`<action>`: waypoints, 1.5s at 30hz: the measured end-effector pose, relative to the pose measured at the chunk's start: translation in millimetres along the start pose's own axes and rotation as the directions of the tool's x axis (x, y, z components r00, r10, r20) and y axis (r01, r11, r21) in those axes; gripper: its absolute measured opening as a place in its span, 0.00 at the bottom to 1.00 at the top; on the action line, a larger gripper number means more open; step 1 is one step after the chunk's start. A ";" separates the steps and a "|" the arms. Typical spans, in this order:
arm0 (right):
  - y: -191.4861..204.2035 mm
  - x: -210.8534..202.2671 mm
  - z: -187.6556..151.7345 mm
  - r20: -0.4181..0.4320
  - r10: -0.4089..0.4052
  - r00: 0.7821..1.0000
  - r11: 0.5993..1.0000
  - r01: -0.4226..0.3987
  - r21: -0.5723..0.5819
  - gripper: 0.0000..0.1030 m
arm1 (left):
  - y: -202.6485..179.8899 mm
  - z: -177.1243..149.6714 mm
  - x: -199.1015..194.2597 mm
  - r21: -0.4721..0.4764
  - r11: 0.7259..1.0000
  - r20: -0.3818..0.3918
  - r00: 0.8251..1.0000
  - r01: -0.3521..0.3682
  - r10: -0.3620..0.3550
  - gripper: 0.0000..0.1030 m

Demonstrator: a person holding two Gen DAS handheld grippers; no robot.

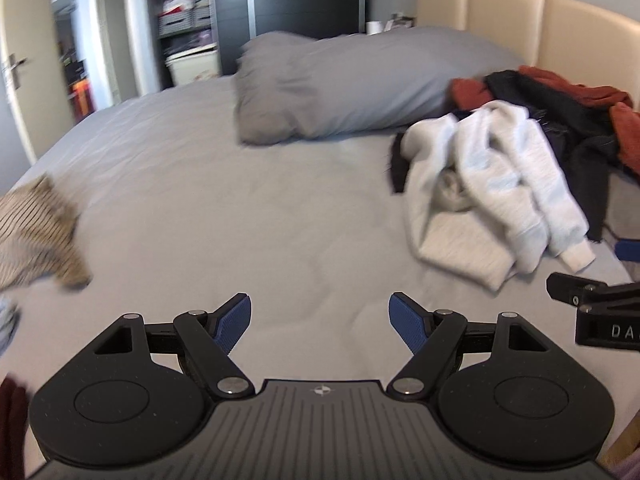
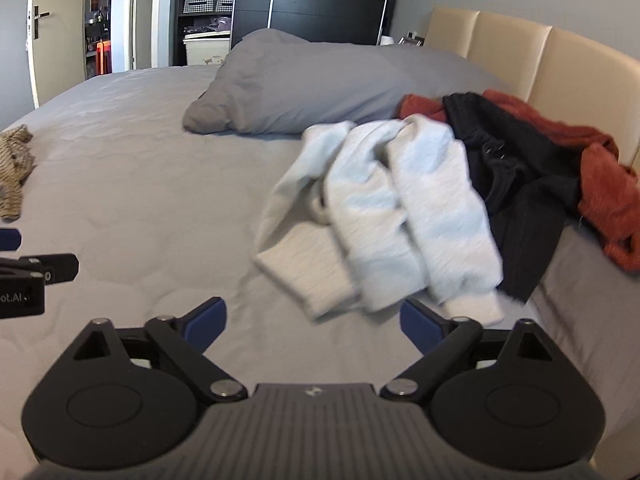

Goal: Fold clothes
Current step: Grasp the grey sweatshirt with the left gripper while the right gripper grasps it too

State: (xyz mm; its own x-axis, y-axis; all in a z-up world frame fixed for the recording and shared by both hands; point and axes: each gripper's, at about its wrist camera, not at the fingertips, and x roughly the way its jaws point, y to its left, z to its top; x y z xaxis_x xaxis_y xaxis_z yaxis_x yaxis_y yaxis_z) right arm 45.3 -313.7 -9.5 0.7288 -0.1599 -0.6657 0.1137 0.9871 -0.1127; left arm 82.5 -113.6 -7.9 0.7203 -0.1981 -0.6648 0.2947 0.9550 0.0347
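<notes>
A crumpled white sweatshirt [image 1: 496, 188] lies on the grey bed [image 1: 240, 216], on top of a black garment [image 1: 576, 128] and a rust-red one [image 1: 560, 88] near the headboard. It shows in the right wrist view too [image 2: 400, 208], with the black [image 2: 516, 184] and red [image 2: 600, 192] garments behind it. My left gripper [image 1: 320, 322] is open and empty above bare sheet, left of the pile. My right gripper [image 2: 314, 324] is open and empty, just short of the sweatshirt's near cuffs. A striped beige garment [image 1: 36, 232] lies at the far left [image 2: 14, 168].
A grey pillow [image 1: 360, 80] lies across the head of the bed [image 2: 320, 84]. A beige padded headboard [image 2: 540, 60] stands at the right. A dark wardrobe [image 2: 320, 0], shelves and an open door [image 2: 52, 28] are beyond the bed. Each gripper shows at the edge of the other's view.
</notes>
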 end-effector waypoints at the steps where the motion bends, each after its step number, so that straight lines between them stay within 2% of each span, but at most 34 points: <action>1: -5.8 6.2 6.0 0.001 -0.001 1.000 1.000 0.001 0.000 0.83 | -6.4 7.3 5.8 0.014 1.000 0.008 1.000 0.013 -0.014 0.71; 3: -17.3 18.7 18.0 0.002 -0.002 1.000 1.000 0.002 0.001 0.78 | -17.9 20.7 20.6 0.038 0.999 0.013 0.999 0.039 -0.039 0.70; 10: -56.0 63.3 59.0 0.005 0.000 1.000 1.000 0.000 0.004 0.78 | -52.8 58.4 82.3 0.093 0.989 0.010 0.993 0.115 -0.116 0.64; 19: -59.8 137.9 90.8 0.032 0.050 0.998 0.999 -0.049 -0.015 0.75 | -75.9 79.5 178.6 0.138 0.972 -0.005 0.982 0.190 -0.191 0.56; 22: -59.7 161.7 106.1 0.044 0.056 0.998 0.998 -0.055 -0.016 0.72 | -80.4 83.9 195.4 0.147 0.967 -0.005 0.978 0.207 -0.209 0.54; 26: -59.5 188.4 118.4 0.029 0.051 0.998 0.999 -0.051 -0.002 0.65 | -84.6 89.5 213.5 0.147 0.962 -0.012 0.973 0.228 -0.229 0.46; 31: -60.6 212.6 122.1 -0.002 0.058 0.998 0.998 -0.058 0.013 0.52 | -89.7 96.5 236.1 0.148 0.956 -0.020 0.967 0.255 -0.255 0.31; 33: -62.1 215.0 120.7 -0.011 0.060 0.998 0.998 -0.060 0.016 0.34 | -90.9 97.9 241.1 0.143 0.955 -0.017 0.965 0.261 -0.262 0.25; 35: -63.7 217.4 119.2 -0.020 0.061 0.998 0.998 -0.061 0.019 0.23 | -90.7 99.0 243.1 0.134 0.954 -0.020 0.963 0.269 -0.268 0.09; 38: -66.3 219.8 117.5 -0.033 0.064 0.997 0.998 -0.063 0.024 0.17 | -89.8 103.1 242.7 0.124 0.954 -0.048 0.962 0.272 -0.268 0.08; 39: -66.9 218.1 117.8 -0.036 0.063 0.997 0.998 -0.062 0.024 0.15 | -89.6 104.6 242.6 0.127 0.955 -0.057 0.963 0.270 -0.264 0.04; 42: -64.6 208.9 119.7 -0.033 0.054 0.998 0.999 -0.053 0.008 0.10 | -85.6 108.0 238.0 0.115 0.963 -0.060 0.969 0.245 -0.240 0.01; 45: -62.9 195.2 121.4 -0.026 0.050 0.998 0.999 -0.050 0.002 0.08 | -76.9 110.3 222.7 0.112 0.967 -0.058 0.972 0.231 -0.226 0.01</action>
State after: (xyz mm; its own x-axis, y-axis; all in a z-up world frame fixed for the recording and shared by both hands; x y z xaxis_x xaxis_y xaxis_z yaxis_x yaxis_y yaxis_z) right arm 262.4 -406.3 -42.9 0.7155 -0.1101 -0.6899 0.0782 0.9939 -0.0776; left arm 289.5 -255.5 -76.3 0.5974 -0.3955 -0.6977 0.5213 0.8526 -0.0369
